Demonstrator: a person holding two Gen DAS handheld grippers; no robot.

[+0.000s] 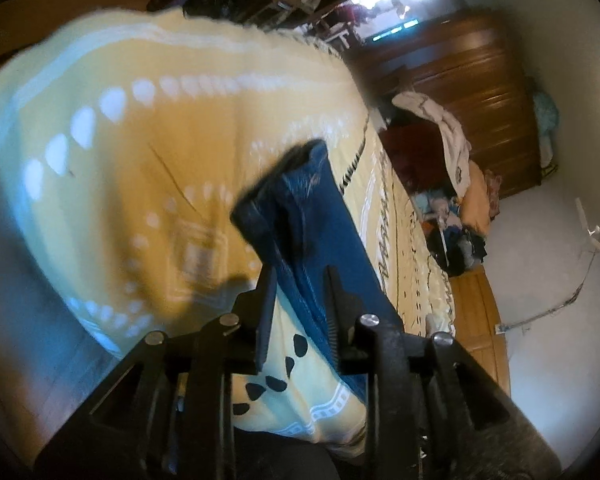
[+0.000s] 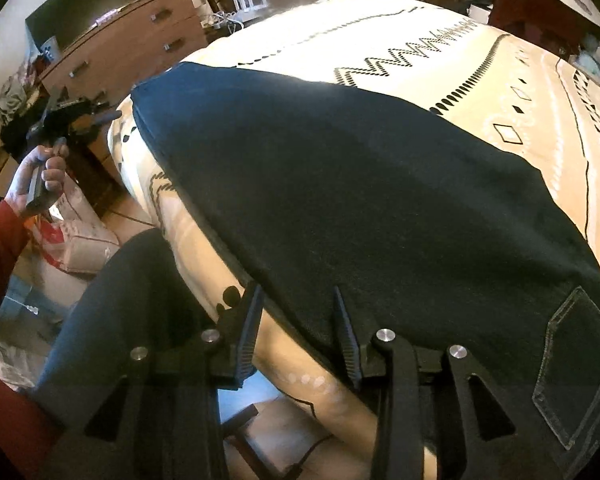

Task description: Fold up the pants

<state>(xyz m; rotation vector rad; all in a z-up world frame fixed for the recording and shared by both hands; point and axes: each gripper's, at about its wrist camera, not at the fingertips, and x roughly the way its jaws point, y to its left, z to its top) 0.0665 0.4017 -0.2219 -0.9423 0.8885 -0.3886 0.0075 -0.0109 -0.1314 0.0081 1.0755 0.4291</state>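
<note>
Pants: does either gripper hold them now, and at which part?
Nothing seems held. The left gripper and the right gripper stand open at the near edge of the pants, pads not pressing.

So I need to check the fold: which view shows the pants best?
The right wrist view: the dark pants spread flat across the bed, back pocket visible. The left wrist view shows only a narrow blue strip running away from the camera, blurred.

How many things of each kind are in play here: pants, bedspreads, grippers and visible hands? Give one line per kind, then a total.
Pants: 1
Bedspread: 1
Grippers: 2, the left gripper and the right gripper
Hand: 1, holding the left gripper's handle
Total: 5
</note>
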